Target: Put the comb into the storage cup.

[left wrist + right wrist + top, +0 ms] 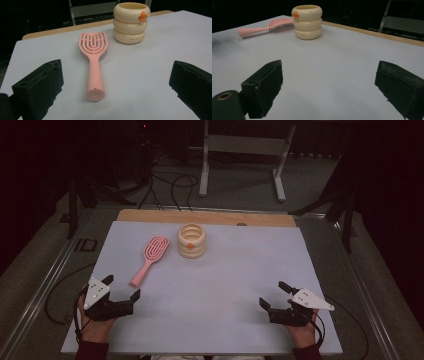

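Pink hairbrush (148, 254) lies flat on white mat (225, 285), head just beside cream ringed cup (192, 240), handle end pointing at left gripper (121, 289). Left gripper spread wide, empty, near handle — likely a pick about to start. Right gripper (274, 295) spread too, empty, well apart from both. Advice: come in low, straddle narrow handle squarely across its width, close gently — bristles face down, so brush may rock.

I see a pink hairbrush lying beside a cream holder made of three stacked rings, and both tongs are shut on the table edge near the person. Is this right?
Not quite: both tongs are open, not shut. The left tongs and right tongs each show jaws spread wide with nothing between them, plain in the left gripper view and the right gripper view. The pink hairbrush does lie beside the cream three-ring holder.
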